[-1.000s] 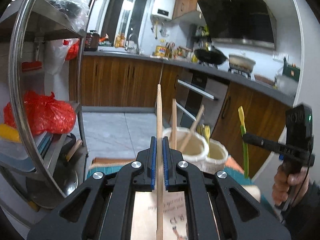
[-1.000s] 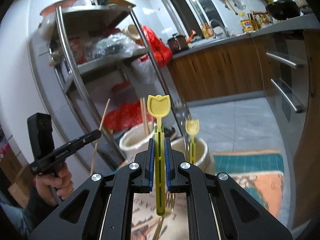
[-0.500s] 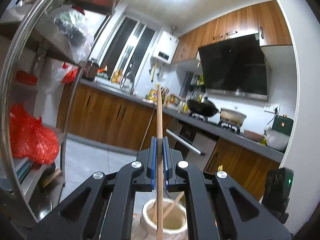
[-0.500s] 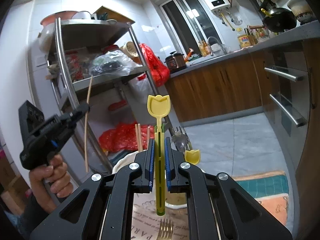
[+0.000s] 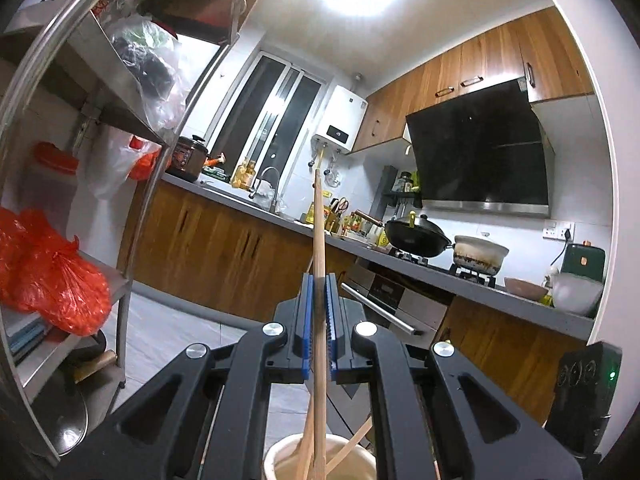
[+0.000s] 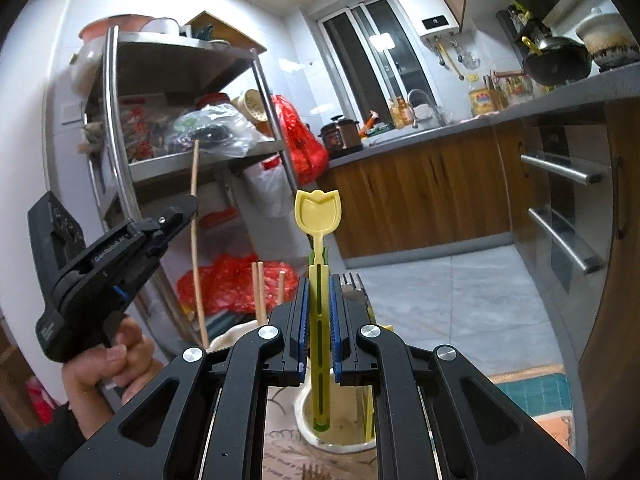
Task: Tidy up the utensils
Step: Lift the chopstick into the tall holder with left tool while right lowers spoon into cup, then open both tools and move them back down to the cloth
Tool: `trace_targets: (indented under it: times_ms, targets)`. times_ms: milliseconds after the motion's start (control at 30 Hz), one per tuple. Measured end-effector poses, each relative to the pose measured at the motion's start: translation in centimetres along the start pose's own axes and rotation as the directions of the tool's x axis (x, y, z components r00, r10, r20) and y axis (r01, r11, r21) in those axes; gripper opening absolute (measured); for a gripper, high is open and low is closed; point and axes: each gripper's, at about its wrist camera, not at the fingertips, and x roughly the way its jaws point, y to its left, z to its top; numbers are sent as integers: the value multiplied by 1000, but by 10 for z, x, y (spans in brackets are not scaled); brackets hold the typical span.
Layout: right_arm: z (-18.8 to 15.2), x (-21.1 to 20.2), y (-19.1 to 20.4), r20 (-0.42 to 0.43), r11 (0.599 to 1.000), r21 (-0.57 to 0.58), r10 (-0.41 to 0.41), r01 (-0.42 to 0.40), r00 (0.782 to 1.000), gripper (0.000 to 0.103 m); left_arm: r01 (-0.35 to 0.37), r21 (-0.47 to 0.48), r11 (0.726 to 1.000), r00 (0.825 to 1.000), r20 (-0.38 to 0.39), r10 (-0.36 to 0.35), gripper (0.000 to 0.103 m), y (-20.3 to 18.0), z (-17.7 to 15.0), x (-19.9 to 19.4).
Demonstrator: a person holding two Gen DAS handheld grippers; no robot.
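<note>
1. Standing at the far left of the right wrist view, a steel rack (image 6: 188,152) carries plastic bags, a red one (image 6: 298,140) hanging off its right post.
2. In front of it a hand (image 6: 108,364) holds the left gripper (image 6: 188,210), its jaws clamped tight on a thin wooden chopstick (image 6: 195,216) that stands nearly upright.
3. The chopstick's lower end reaches down beside the rim of a cream holder (image 6: 232,336), where two more wooden sticks (image 6: 258,292) poke up.
4. In the middle, the right gripper (image 6: 319,332) is closed narrowly on a yellow spoon (image 6: 318,216), tulip-shaped bowl up, handle pointing down.
5. The spoon's lower tip hangs inside a second cream holder (image 6: 340,446); a metal fork (image 6: 354,286) rises just behind the right jaw.
6. To the right run wooden cabinets (image 6: 432,196) under a grey counter.
7. In the left wrist view, the left gripper (image 5: 319,328) pinches the chopstick (image 5: 319,240) over a holder (image 5: 276,456) with wooden utensils inside; whether its tip touches them cannot be told.
</note>
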Motion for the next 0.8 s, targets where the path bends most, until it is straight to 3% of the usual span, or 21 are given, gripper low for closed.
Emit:
trace_targets:
  times_ms: [467, 800]
  targets:
    - [-24, 6, 1, -89, 994, -84, -75, 67, 993, 10, 11, 120, 993, 985, -173, 10, 6, -8, -46, -9]
    - [-39, 18, 3, -224, 987, -108, -138, 116, 965, 10, 14, 222, 975, 937, -344, 65, 6, -17, -53, -4]
